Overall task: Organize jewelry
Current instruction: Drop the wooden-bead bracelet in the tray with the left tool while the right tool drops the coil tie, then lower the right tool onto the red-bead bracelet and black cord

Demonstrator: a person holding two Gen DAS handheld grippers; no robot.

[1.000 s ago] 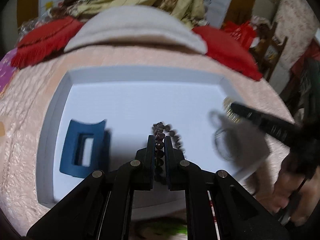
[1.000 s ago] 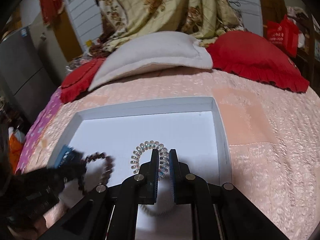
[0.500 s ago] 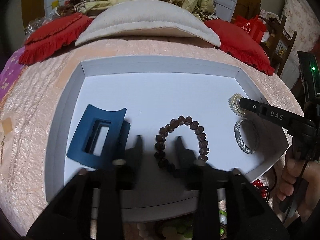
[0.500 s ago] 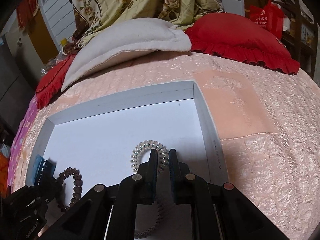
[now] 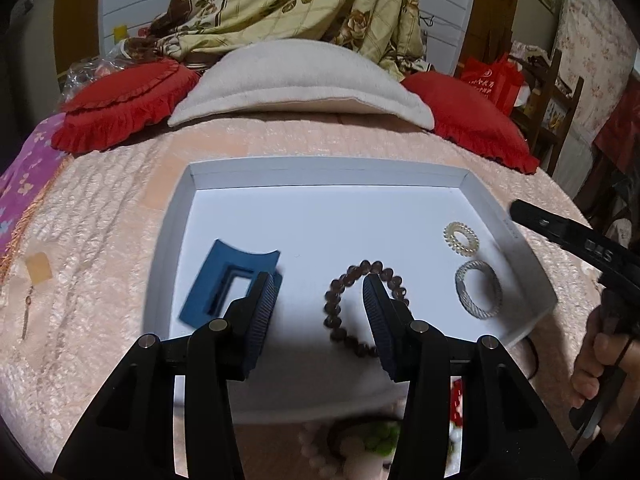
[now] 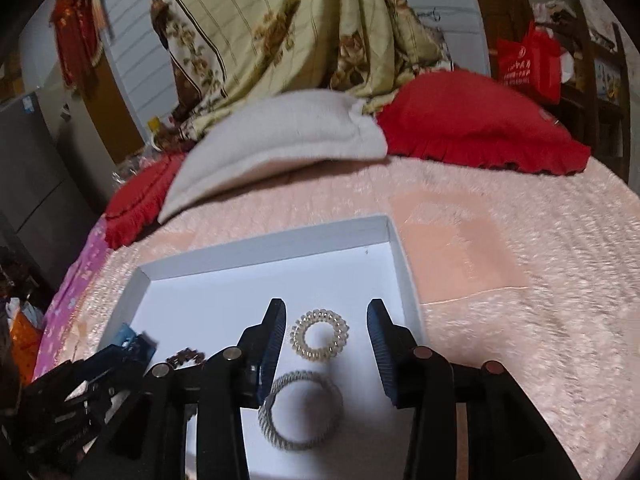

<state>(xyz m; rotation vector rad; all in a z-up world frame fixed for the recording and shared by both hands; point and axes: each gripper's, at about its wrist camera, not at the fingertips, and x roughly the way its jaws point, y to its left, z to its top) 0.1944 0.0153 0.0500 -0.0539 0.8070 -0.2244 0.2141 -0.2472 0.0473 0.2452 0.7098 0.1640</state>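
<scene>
Bedroom setting: a pink quilted bed (image 5: 120,216) carries a shallow white tray (image 5: 532,276), with a cream pillow (image 5: 296,80) and red cushions (image 5: 112,112) toward the head of the bed. Four pieces are seen lying in the tray: a blue hair clip (image 5: 224,280) near its left edge, a brown bead bracelet (image 5: 340,300) at the middle, and, by its right edge, a clear coil hair tie (image 6: 320,334) with a silver mesh bangle (image 6: 302,414) just nearer the foot of the bed. More beads are glimpsed, blurred, on the bed below the tray's near edge.

The left claw (image 5: 320,292) is shown with its jaws apart, the bracelet lying loose between and partly behind the right finger; nothing is clamped. The right claw (image 6: 326,320) has just been opened, and its jaws stand apart either side of the coil tie, which rests free on the tray floor.

Risks judged from this arrangement: both claws hang low over released pieces, so a withdrawal made too flat could let a finger catch the bracelet's loop or the coil tie and drag it out of place. The coil tie and bangle lie close together and near the tray's right wall; a nudge could overlap them or push one against the wall. The tray sits on soft bedding, so downward pressure on its edge could tip it and slide the contents.
</scene>
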